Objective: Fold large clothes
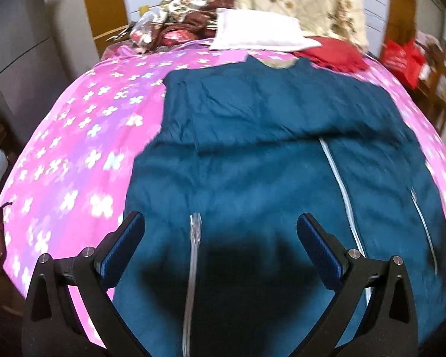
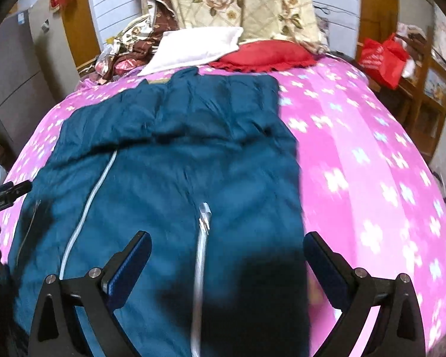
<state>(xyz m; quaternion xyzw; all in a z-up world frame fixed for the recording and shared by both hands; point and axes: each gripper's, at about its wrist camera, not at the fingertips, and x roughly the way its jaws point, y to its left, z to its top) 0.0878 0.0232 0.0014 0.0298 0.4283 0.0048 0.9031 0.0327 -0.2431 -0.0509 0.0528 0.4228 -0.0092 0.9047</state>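
A large dark teal jacket (image 1: 252, 160) with white zippers lies spread on a pink flowered bedspread (image 1: 74, 148). Its sleeves are folded across the upper body. My left gripper (image 1: 221, 232) is open and empty, hovering above the jacket's lower left part, over a pocket zipper (image 1: 193, 238). My right gripper (image 2: 227, 250) is open and empty above the jacket (image 2: 178, 163) near its lower right edge, over another pocket zipper (image 2: 203, 226). The left gripper's tip (image 2: 9, 195) shows at the left edge of the right wrist view.
A white pillow (image 2: 199, 44), a red cushion (image 2: 264, 53) and a floral quilt (image 2: 238, 0) lie at the bed's head. A pile of cloth (image 1: 169, 26) sits at the back left. A wooden shelf (image 2: 425, 89) with a red bag (image 2: 383, 59) stands right. Grey cabinets (image 1: 17, 47) stand left.
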